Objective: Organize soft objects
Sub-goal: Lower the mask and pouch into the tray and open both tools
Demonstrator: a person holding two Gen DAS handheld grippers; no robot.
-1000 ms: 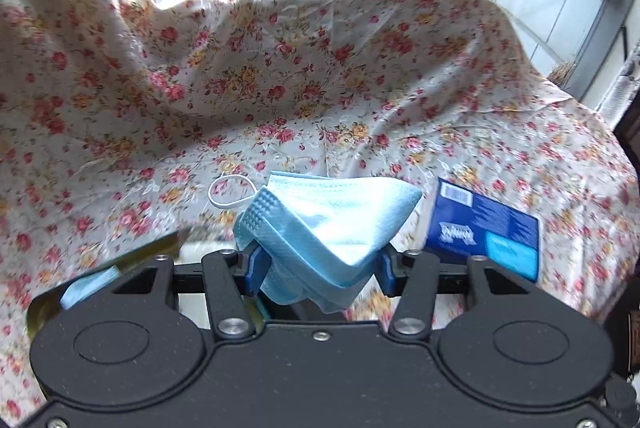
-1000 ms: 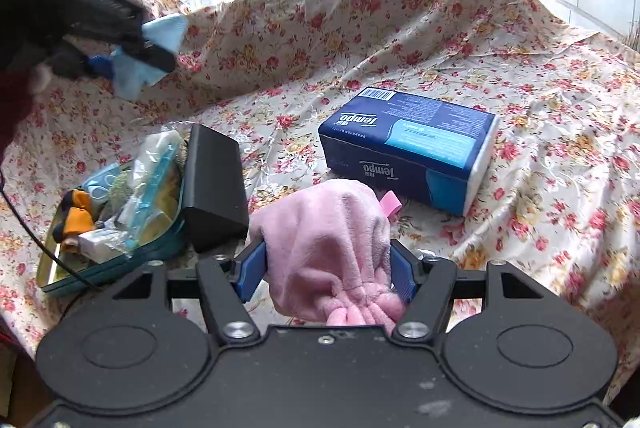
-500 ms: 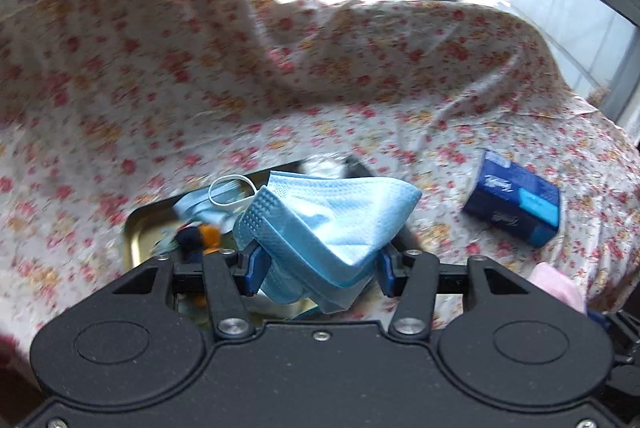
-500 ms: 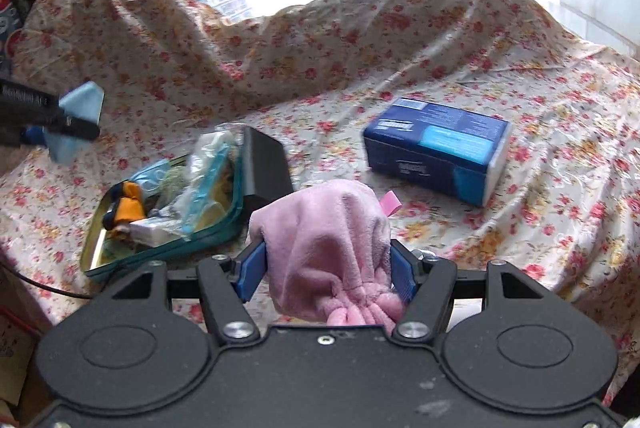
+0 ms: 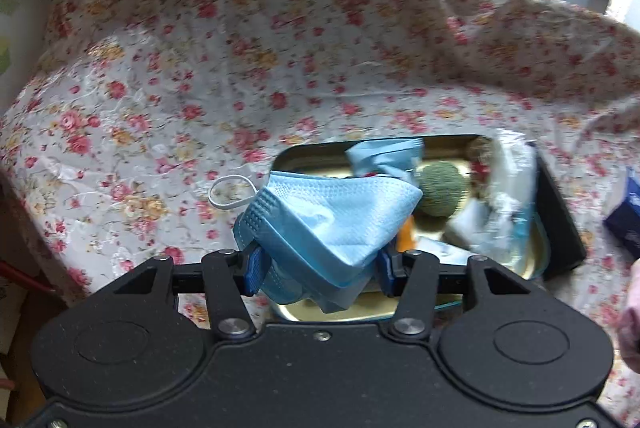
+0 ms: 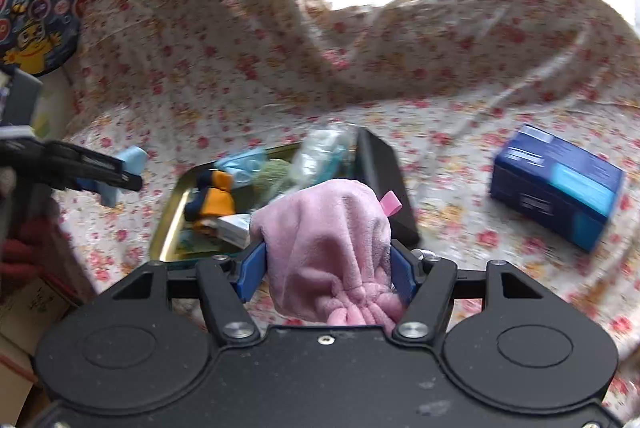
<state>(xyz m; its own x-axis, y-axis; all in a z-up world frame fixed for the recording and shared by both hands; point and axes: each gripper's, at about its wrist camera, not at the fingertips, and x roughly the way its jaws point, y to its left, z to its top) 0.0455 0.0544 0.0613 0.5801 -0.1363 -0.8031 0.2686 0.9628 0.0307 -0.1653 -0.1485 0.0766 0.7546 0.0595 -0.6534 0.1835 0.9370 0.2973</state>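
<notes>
My left gripper [image 5: 318, 264] is shut on a folded light blue face mask [image 5: 332, 220] with a white ear loop [image 5: 232, 189]; it hangs above the left end of a metal tray [image 5: 304, 151]. In the right wrist view the left gripper [image 6: 120, 179] shows at the left, beside the tray [image 6: 170, 228]. My right gripper [image 6: 326, 272] is shut on a pink plush cloth [image 6: 328, 232] above the tray's near right end. The tray holds another blue mask [image 5: 384, 151], a green ball [image 5: 440, 193], an orange and navy soft toy [image 6: 212, 193] and plastic packets [image 6: 320, 151].
A black box [image 6: 384, 183] stands against the tray's right side. A dark blue tissue pack [image 6: 556, 183] lies further right on the flowered sheet [image 6: 240, 67], which rises behind. A round dartboard [image 6: 36, 11] hangs at the left; cardboard boxes [image 6: 24, 308] sit below.
Both grippers have swung left. The tray has come under the left gripper and closer to the right one. The tissue pack has slid to the right of both views. Both grips are unchanged.
</notes>
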